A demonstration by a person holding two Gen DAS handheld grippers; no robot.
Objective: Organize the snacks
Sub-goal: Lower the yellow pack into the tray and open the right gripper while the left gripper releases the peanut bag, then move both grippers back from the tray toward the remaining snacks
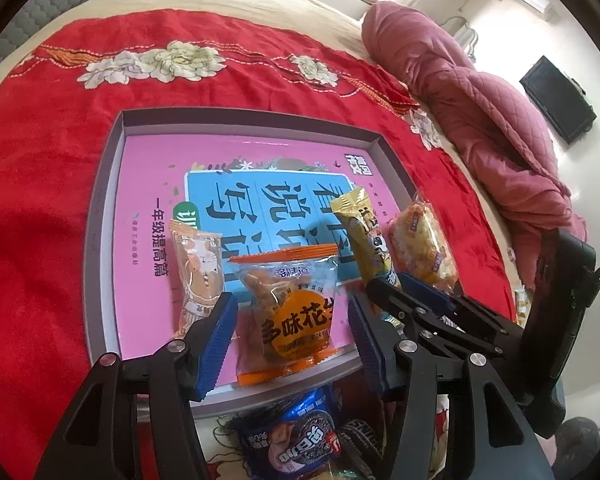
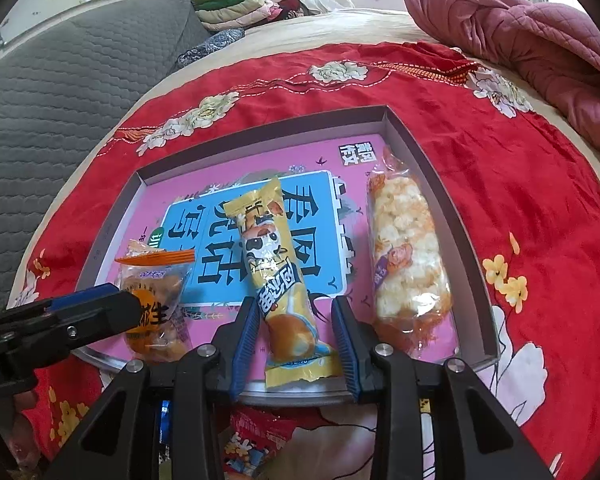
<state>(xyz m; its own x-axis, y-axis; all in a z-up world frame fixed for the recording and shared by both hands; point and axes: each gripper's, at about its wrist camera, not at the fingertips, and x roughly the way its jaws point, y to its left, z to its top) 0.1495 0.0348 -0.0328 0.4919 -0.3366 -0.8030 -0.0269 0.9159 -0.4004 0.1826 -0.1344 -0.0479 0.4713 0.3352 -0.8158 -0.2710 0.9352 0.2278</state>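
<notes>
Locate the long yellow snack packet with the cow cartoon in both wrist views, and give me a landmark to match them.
Left wrist view: the yellow packet lies right of centre in the tray, beyond the right tongs.
Right wrist view: the same packet lies at centre, its near end between the open right tongs.
Shared landmark: the blue panel with large characters on the tray floor, under the packet's far end.

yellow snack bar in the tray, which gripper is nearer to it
Right. The right gripper has its open fingers on either side of the yellow snack bar's near end; the left gripper straddles the orange peanut packet beside it.
</notes>
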